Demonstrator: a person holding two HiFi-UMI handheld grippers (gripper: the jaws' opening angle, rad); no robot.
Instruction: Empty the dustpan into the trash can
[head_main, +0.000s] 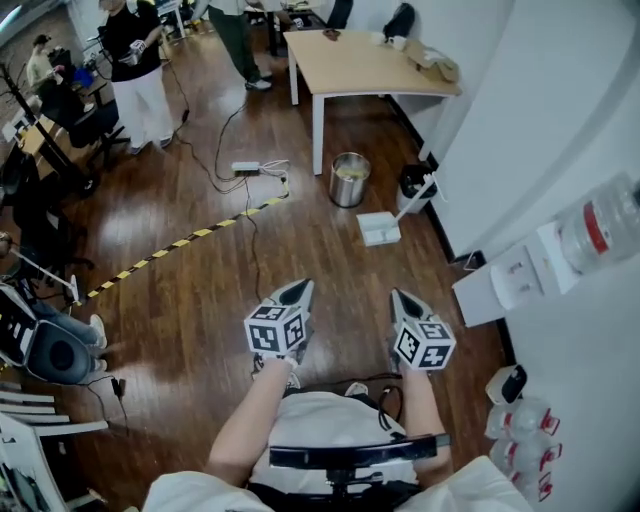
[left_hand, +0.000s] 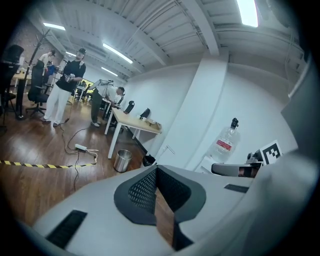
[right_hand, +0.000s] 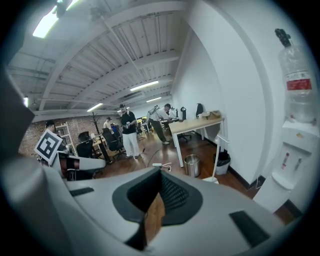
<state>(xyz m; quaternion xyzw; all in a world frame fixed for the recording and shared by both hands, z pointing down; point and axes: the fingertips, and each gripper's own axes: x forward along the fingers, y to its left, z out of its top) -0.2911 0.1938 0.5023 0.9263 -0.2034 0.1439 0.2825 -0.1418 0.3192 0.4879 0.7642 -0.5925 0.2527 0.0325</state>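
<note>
Looking steeply down, the head view takes in a dark polished wooden floor (head_main: 200, 300). At far left a person in a black top and white trousers (head_main: 138, 80) stands among black office chairs. A yellow-and-black striped tape (head_main: 180, 242) runs diagonally across the boards toward a white power strip (head_main: 246, 168).

At lower centre the grey left gripper (head_main: 299, 288), carrying its marker cube, is held out above the floor. In the left gripper view its jaws are clenched tip to tip, with nothing between them.

Beyond it, a shiny cylindrical metal trash can (head_main: 350, 180) stands upright beside a white leg of a light wooden table (head_main: 370, 65). The white long-handled dustpan (head_main: 379, 229) rests on the floor near the can, on its right and on the viewer's side of it, and not touching it. Its handle slants up toward the white wall, in front of a small black bin (head_main: 413, 181). What lies in the pan is too small to tell.

The grey right gripper (head_main: 401, 296) is held level with the left one. Its jaws are likewise pressed together and empty. Both grippers are well apart from the dustpan.

At far right stands a white water dispenser (head_main: 520, 275) topped by a clear bottle with a red label (head_main: 600, 225).
</note>
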